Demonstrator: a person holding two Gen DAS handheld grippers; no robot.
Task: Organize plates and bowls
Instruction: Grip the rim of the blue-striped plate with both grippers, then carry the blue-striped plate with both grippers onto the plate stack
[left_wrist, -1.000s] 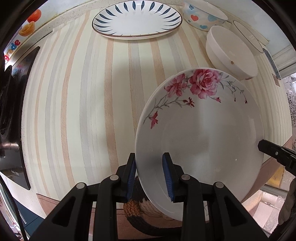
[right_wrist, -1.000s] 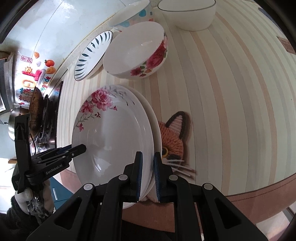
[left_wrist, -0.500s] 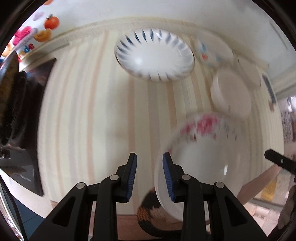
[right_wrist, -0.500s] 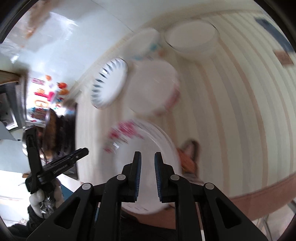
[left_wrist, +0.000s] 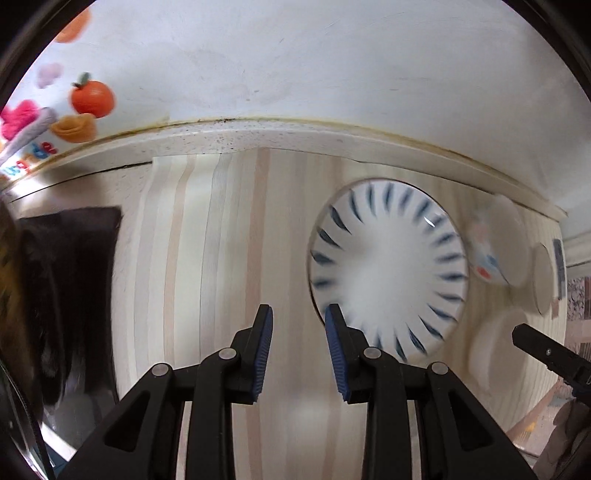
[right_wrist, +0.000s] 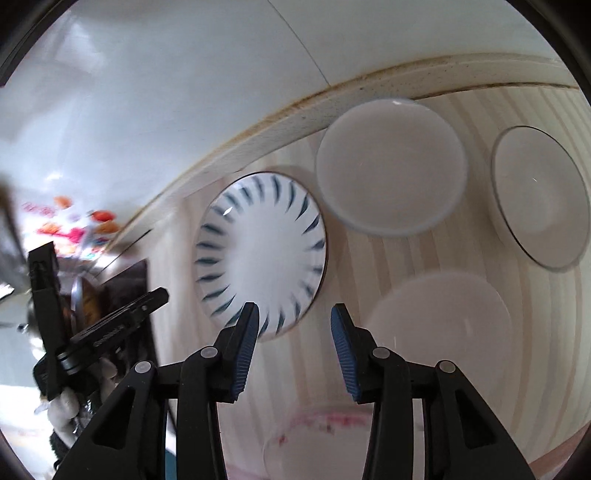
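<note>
A: What surrounds the blue-leaf plate (left_wrist: 388, 273)?
B: Striped counter (left_wrist: 207, 236); stove left, white wall behind, bowls right. Left gripper (left_wrist: 298, 347) and right gripper (right_wrist: 294, 343) both gape, empty.
A: Right view only?
B: A black-rimmed bowl (right_wrist: 539, 195), far right.

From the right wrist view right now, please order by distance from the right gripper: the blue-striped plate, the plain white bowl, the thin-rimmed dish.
1. Blue-striped plate: nearest, just ahead and left of the right gripper, whose jaws are open.
2. Plain white bowl: farther ahead, near the back wall.
3. Thin-rimmed dish: farthest, far to the right.
</note>
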